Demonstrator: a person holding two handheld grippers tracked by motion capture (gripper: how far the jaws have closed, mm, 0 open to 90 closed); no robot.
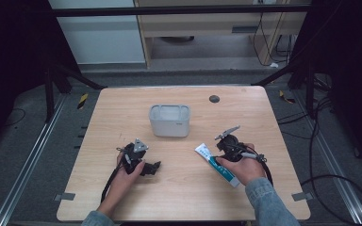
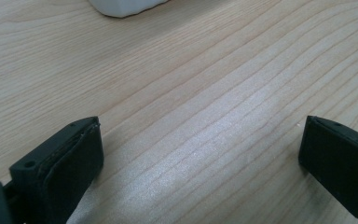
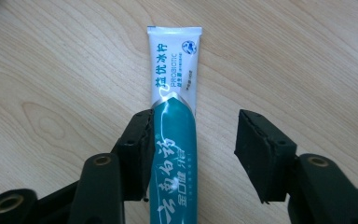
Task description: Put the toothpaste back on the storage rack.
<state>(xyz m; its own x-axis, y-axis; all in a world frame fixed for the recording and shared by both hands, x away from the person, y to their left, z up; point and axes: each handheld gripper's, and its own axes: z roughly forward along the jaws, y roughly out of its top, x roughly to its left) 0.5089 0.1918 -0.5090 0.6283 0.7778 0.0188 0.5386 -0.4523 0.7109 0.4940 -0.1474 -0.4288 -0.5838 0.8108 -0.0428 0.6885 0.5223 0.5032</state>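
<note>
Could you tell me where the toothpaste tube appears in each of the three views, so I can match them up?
High view: the toothpaste tube lies right of centre, under the right gripper.
Right gripper view: the tube runs up the middle, against one jaw and clear of the other.
Left gripper view: not in it.
Shared landmark: the wooden table.

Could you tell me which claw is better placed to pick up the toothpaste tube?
The right claw: the toothpaste tube already lies between its jaws, one pad touching it. The left claw stands open over bare table.
</note>
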